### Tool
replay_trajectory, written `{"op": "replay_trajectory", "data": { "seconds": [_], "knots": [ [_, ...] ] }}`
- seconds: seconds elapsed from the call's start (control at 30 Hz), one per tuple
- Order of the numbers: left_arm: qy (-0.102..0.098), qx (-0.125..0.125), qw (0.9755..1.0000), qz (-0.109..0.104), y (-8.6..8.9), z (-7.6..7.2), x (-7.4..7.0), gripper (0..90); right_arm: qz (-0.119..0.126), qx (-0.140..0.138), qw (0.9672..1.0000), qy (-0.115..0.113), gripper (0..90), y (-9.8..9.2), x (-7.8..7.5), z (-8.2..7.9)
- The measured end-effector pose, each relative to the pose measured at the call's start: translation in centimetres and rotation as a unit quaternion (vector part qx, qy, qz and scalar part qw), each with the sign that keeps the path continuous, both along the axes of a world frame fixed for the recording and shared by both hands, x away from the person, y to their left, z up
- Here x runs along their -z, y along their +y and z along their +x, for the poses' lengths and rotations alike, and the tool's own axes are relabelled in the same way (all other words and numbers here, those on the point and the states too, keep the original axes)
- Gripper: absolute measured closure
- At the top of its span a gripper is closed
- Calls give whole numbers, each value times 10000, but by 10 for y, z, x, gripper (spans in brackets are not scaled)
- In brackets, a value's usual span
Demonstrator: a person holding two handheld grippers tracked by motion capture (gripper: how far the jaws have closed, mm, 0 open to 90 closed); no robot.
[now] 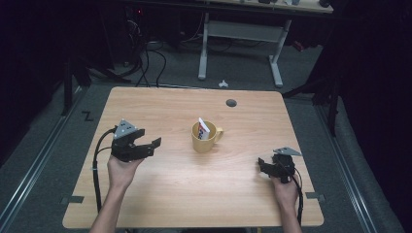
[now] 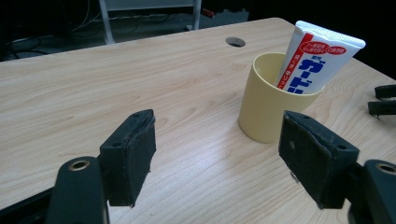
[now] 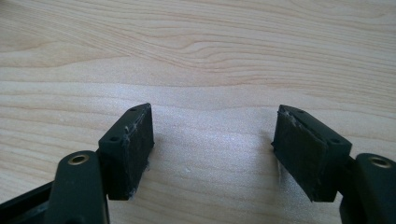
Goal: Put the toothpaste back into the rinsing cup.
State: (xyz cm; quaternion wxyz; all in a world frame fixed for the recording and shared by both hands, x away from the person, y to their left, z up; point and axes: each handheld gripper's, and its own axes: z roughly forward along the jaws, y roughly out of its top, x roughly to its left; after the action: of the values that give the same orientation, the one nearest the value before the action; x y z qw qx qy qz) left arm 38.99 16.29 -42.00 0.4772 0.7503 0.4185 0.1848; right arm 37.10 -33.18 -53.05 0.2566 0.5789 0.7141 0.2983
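A yellow cup (image 1: 205,138) stands in the middle of the table (image 1: 160,194) with a tube (image 2: 314,60) leaning inside. Both the left gripper (image 1: 145,148) and the right gripper (image 1: 265,166) are spread wide and hold nothing. The tube looks light, soft and a bit slippery, so pinch its flat top gently.

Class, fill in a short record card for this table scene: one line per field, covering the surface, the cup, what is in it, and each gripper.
Surface: wooden table with a round hole near its far edge
Cup: yellow mug, upright, mid-table, handle to the right in the high view
Contents: toothpaste tube leaning in the mug, red and blue print
Left gripper: open, nothing held, aimed toward the mug, apart from it
Right gripper: open, nothing held, over bare wood
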Motion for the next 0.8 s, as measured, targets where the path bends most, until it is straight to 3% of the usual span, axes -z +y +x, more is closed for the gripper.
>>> {"op": "replay_trajectory", "data": {
  "seconds": [0.8],
  "knots": [
    [86, -126, 9999, -81, 11, -5, 11, 286, -8, 2, 10000, 4, 290, 0, 0, 0]
  ]
}}
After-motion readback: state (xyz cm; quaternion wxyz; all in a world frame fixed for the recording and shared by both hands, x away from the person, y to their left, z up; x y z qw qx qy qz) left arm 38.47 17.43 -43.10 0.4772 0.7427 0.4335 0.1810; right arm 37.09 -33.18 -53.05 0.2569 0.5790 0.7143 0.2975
